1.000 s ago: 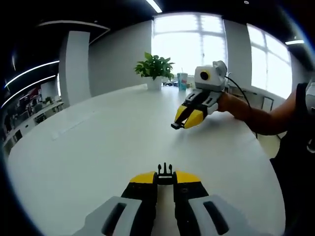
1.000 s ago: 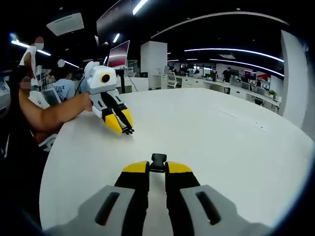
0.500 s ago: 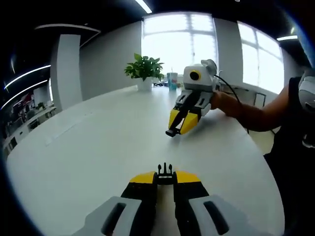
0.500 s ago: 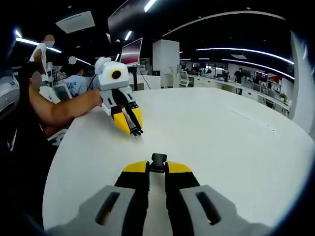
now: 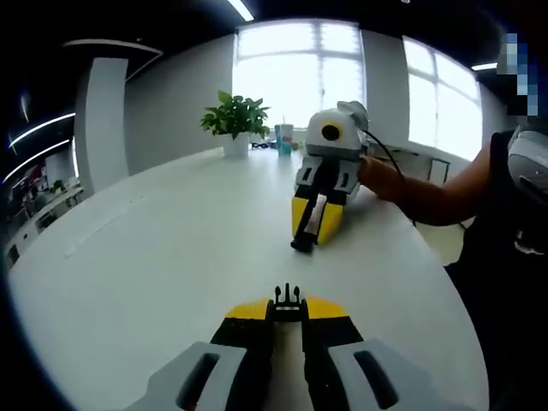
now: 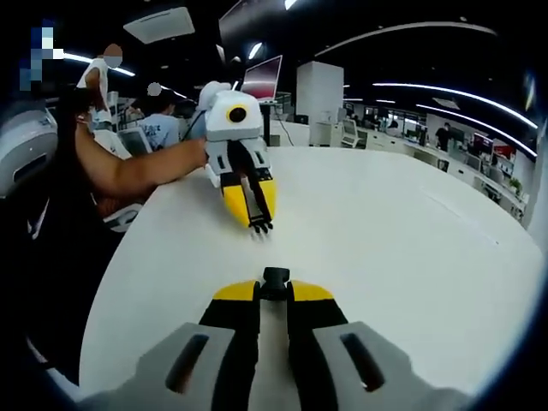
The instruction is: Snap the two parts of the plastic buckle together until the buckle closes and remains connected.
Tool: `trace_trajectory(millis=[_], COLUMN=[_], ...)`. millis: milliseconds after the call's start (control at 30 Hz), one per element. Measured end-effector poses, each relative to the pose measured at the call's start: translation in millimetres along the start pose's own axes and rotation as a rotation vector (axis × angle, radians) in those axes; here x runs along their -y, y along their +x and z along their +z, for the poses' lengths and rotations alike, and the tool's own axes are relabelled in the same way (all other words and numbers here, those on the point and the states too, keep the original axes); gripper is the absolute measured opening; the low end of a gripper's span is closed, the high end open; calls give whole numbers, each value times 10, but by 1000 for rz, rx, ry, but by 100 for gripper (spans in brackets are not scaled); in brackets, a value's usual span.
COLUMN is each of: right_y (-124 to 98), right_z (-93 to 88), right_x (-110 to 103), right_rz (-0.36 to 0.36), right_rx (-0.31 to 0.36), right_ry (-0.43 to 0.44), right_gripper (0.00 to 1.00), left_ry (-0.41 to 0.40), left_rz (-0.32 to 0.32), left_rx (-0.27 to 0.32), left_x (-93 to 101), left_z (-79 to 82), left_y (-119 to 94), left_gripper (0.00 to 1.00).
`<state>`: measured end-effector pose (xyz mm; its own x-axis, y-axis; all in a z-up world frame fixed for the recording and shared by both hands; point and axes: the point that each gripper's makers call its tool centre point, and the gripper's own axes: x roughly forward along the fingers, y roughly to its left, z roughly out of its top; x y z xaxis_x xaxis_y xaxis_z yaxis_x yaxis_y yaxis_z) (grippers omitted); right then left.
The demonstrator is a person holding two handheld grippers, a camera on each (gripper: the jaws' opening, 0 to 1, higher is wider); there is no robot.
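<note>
Left gripper view: left gripper (image 5: 288,306) clamped on the pronged buckle half (image 5: 288,299) over the white table (image 5: 171,248), right gripper (image 5: 306,241) just beyond, plant (image 5: 234,120) far off, right gripper view: right gripper (image 6: 274,289) pinching the socket buckle half (image 6: 275,280), left gripper (image 6: 259,224) facing it, close, tips apart

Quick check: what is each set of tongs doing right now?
Left tongs: closed on the pronged buckle part.
Right tongs: closed on the buckle socket part.

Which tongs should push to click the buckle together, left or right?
Neither has a clear edge. The left tongs hold the pronged half, the right tongs hold the socket half, and the two face each other, apart, above the table.
</note>
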<state>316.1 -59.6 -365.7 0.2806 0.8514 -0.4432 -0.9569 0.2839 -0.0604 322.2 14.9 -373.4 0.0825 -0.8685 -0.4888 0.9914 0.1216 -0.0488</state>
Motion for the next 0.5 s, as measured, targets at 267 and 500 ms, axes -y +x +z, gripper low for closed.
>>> trace_trajectory(millis=[267,500], right_y=[4,26], right_z=[64,73], right_x=[-109,-209], right_rz=[54,99], right_rx=[29,33], right_ry=[-31,-45], right_gripper=[10,10], left_ry=[14,52], left_rz=[-38,-77], left_rx=[-9,-9], left_x=[75,168], left_z=[-5,-12], left_y=[15,50], left_gripper=[10,10])
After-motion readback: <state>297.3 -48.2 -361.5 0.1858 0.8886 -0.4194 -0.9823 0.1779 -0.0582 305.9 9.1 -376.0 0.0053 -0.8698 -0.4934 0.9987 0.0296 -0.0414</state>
